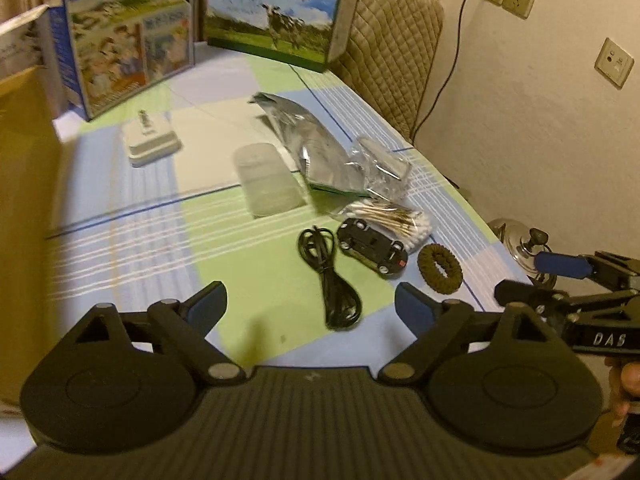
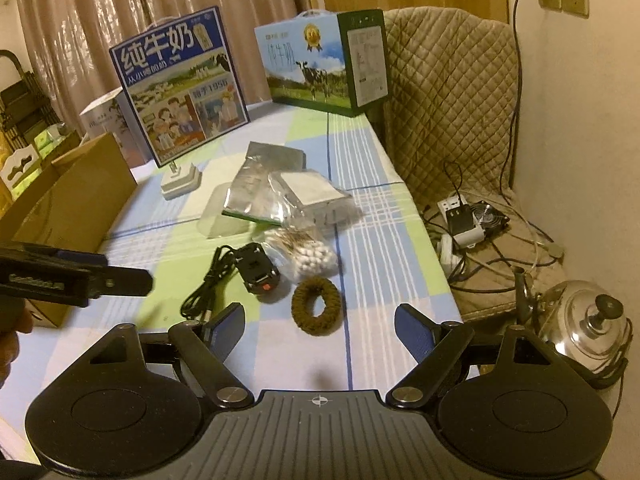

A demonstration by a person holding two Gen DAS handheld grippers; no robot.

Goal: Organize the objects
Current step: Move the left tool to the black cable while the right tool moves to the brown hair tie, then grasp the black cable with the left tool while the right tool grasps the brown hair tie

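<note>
While both my left tool (image 1: pixel 310 304) and right tool (image 2: pixel 318 326) hang spread and empty, nothing looks sorted: cable (image 1: pixel 330 276), toy car (image 1: pixel 372 248), cotton swabs (image 1: pixel 394 216) and hair tie (image 2: pixel 316 306) lie mid-frame on the tabletop (image 1: pixel 132 240), cardboard box (image 2: pixel 72 204) at left.

Both wrist cameras look forward from the near table (image 1: pixel 132 216) edge, left beside right, sharing the toy car (image 1: pixel 372 246) (image 2: pixel 258 274), hair tie (image 1: pixel 439 268) (image 2: pixel 316 310) and milk boxes (image 1: pixel 276 12) (image 2: pixel 180 88).
</note>
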